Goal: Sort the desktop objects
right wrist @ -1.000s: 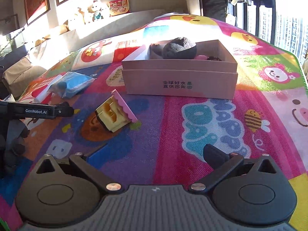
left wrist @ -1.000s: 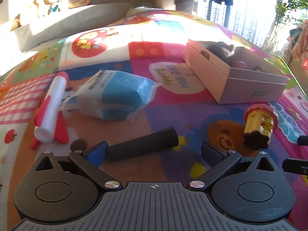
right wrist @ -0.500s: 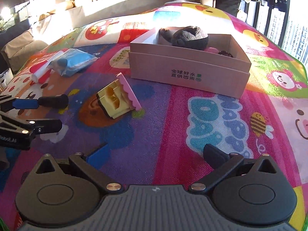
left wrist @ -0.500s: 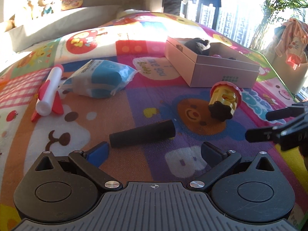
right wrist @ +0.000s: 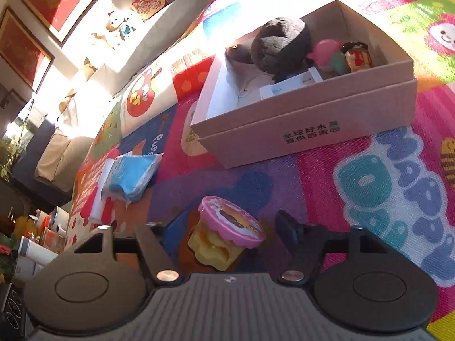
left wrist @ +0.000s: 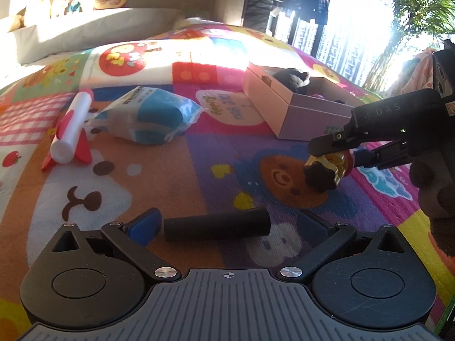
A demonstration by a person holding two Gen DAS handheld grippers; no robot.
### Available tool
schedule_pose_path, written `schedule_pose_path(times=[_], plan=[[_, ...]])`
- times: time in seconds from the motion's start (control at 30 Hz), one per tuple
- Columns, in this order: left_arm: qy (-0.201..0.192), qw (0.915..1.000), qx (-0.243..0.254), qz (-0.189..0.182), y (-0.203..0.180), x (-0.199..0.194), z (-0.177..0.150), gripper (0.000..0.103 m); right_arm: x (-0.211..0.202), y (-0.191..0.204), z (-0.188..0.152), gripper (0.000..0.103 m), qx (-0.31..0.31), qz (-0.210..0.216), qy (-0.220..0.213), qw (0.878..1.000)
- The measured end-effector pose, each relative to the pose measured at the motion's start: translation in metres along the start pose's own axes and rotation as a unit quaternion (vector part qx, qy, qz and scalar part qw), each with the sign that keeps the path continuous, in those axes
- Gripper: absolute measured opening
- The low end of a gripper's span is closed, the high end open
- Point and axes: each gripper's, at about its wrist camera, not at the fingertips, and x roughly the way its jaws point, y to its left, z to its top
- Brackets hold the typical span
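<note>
the right gripper has just been closing its jaws on the pink-lidded yellow toy cup, now pinched just off the play mat; the cardboard box lies straight ahead. the left gripper is spread around the black cylinder, lying crosswise.

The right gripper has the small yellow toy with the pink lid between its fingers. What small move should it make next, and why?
Probably lift the yellow toy a little off the play mat. The right gripper has just been closing with the toy between its fingers, and the left wrist view shows them against its sides. The open cardboard box, already holding other toys, lies just ahead, so a short lift should clear its wall.
</note>
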Motion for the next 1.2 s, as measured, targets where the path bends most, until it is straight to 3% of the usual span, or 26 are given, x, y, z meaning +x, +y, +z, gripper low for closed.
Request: schedule_pose_path(times=[0.1, 0.17, 0.3, 0.4, 0.57, 0.77, 1.0, 1.07, 1.2], plan=[[-0.003, 1.0000, -0.006, -0.005, 0.002, -0.001, 0.000, 0.103, -0.004, 0.021, -0.010, 0.048, -0.067, -0.020, -0.012, 0.997], [-0.003, 0.9999, -0.008, -0.006, 0.003, -0.001, 0.000, 0.103, -0.009, 0.040, -0.023, 0.046, -0.136, -0.047, -0.032, 0.989], [-0.003, 1.0000, -0.008, -0.006, 0.003, -0.001, 0.000, 0.103, -0.013, 0.077, -0.055, 0.041, -0.276, -0.109, -0.071, 0.952], [-0.003, 1.0000, -0.008, -0.005, 0.003, -0.002, 0.000, 0.103, -0.011, 0.089, -0.069, 0.041, -0.329, -0.133, -0.085, 0.931], [0.001, 1.0000, -0.003, -0.002, 0.003, -0.003, 0.000, 0.103, -0.019, 0.081, -0.064, 0.043, -0.291, -0.095, -0.067, 0.949], [0.016, 0.9993, 0.023, 0.025, 0.005, -0.015, -0.009, 0.103, -0.025, 0.079, -0.076, 0.048, -0.285, -0.082, -0.069, 0.952], [0.017, 0.9980, 0.008, 0.060, 0.023, -0.029, -0.016, 0.103, -0.035, 0.081, -0.092, 0.052, -0.324, -0.098, -0.091, 0.936], [0.019, 0.9976, 0.014, 0.065, 0.020, -0.028, -0.016, 0.103, -0.034, 0.081, -0.096, 0.045, -0.340, -0.119, -0.090, 0.929], [0.019, 0.9975, 0.018, 0.066, 0.019, -0.028, -0.016, 0.103, -0.036, 0.081, -0.102, 0.044, -0.379, -0.185, -0.113, 0.900]])
